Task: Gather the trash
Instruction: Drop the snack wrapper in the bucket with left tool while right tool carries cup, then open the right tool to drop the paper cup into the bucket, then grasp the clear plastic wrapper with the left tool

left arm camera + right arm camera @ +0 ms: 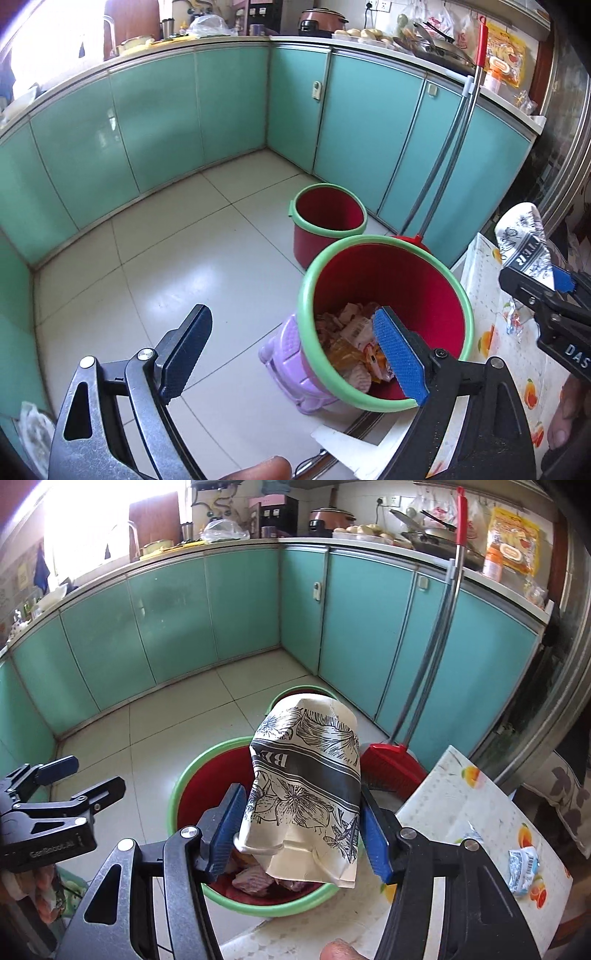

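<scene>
Your right gripper (301, 834) clamped the paper cup (306, 786) above the red bin (184, 782) | your left gripper (295, 354) gaped empty beside it

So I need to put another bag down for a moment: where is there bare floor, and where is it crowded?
Bare tiled floor runs from the teal cabinets to the near red bin. It's crowded by the far bin, the broom and the table.

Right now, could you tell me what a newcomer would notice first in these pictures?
A crumpled flower-printed paper cup sits between the right gripper's blue fingers, above the red bin with its green rim. That bin already holds wrappers, and the left gripper hangs open beside it.
</scene>
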`<control>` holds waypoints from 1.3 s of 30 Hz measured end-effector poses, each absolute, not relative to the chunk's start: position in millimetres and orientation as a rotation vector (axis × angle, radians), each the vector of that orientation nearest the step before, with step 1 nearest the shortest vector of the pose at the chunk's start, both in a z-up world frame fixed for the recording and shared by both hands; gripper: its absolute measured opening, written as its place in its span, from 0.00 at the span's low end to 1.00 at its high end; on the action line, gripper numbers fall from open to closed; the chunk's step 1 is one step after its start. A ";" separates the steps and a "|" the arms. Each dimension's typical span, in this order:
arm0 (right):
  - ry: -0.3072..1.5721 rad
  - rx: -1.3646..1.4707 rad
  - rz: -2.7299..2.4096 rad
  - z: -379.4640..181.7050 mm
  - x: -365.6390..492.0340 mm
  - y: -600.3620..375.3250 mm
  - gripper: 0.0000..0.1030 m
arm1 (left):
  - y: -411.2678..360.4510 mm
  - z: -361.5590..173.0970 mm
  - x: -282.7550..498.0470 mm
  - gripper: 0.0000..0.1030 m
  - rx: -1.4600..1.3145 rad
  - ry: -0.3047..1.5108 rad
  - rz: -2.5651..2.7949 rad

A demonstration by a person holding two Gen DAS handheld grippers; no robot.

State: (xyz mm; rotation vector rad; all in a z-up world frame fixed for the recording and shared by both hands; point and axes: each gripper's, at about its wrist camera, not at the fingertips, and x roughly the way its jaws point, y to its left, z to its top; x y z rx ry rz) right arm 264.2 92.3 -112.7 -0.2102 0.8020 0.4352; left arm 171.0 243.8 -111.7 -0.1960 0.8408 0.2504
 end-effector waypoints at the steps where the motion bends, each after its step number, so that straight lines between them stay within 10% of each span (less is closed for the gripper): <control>1: 0.807 -0.217 0.443 -117.5 267.0 101.5 0.61 | 249.4 -111.1 167.8 0.87 -0.200 0.839 0.259; 18: 0.813 -0.229 0.364 -134.4 284.3 93.2 0.92 | 245.1 -110.8 168.0 0.88 -0.197 0.834 0.228; 39: 0.856 -0.025 -0.101 -132.6 245.5 -240.2 0.94 | -0.1 -131.5 230.8 1.00 -0.036 0.950 -0.172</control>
